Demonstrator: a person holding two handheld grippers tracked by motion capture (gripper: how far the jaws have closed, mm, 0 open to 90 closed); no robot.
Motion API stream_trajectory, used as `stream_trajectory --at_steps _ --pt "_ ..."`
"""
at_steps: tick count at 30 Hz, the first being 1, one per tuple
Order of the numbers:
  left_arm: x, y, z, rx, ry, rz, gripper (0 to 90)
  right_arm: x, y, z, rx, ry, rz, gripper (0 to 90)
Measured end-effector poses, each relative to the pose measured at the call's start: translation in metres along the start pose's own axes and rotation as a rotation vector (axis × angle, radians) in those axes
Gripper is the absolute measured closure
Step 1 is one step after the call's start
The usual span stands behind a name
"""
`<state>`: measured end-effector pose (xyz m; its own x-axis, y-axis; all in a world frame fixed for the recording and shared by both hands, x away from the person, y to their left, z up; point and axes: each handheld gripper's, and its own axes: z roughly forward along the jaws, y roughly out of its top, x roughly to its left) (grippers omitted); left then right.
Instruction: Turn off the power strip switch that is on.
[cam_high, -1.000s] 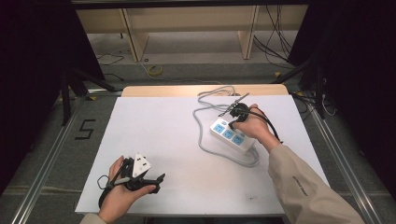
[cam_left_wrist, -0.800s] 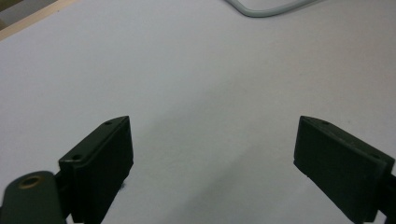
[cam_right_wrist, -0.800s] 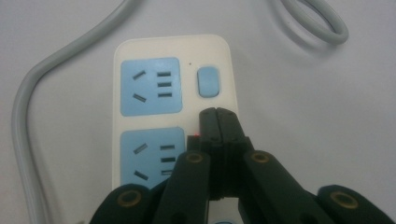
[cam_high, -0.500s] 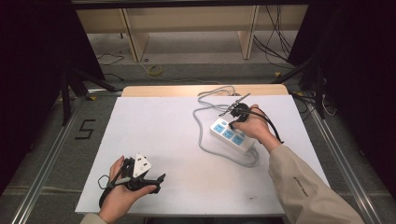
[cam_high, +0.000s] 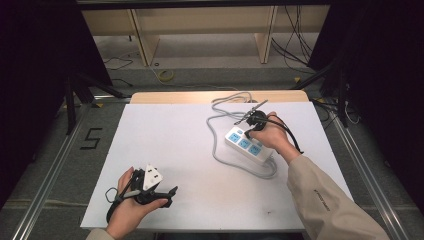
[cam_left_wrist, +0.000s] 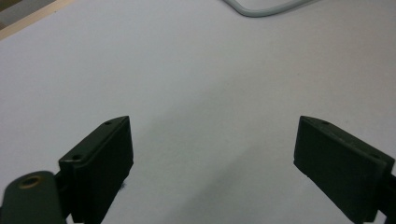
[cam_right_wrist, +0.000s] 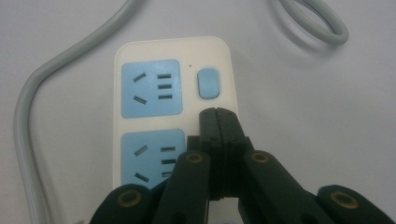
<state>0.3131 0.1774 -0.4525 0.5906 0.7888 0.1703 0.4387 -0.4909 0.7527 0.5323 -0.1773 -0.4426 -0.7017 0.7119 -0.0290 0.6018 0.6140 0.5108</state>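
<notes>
1. High view: the power strip (cam_high: 246, 143) lies on the right half of the white tabletop (cam_high: 165, 145), its grey cable (cam_high: 220, 120) looping behind and around it. The right tongs (cam_high: 246, 131) point down at the far end of the strip, with the hand curled over them, as though to press something there rather than lift it. The left tongs (cam_high: 167, 192) rest low at the near left corner, well apart from the strip, seemingly parked out of the way while the other hand works.

2. Left gripper view: the left tongs (cam_left_wrist: 212, 154) stand wide apart with nothing but bare tabletop between them; a bend of the grey cable shows at the top edge. I'd say they are idle.

3. Right gripper view: the right tongs (cam_right_wrist: 218, 114) are closed tip to tip, holding nothing, which makes them a single blunt point. That point sits just below the blue switch (cam_right_wrist: 208, 84) on the strip, beside the end socket (cam_right_wrist: 150, 87). I can't tell whether the tips touch the casing. Held this way, they look set to push the switch.
</notes>
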Motion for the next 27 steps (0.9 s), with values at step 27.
stream_trajectory --at_steps 27 --pt "-0.0006 0.0003 0.0004 -0.002 -0.002 0.002 11.5 0.0003 0.0001 -0.0002 -0.002 -0.003 0.004 90.0"
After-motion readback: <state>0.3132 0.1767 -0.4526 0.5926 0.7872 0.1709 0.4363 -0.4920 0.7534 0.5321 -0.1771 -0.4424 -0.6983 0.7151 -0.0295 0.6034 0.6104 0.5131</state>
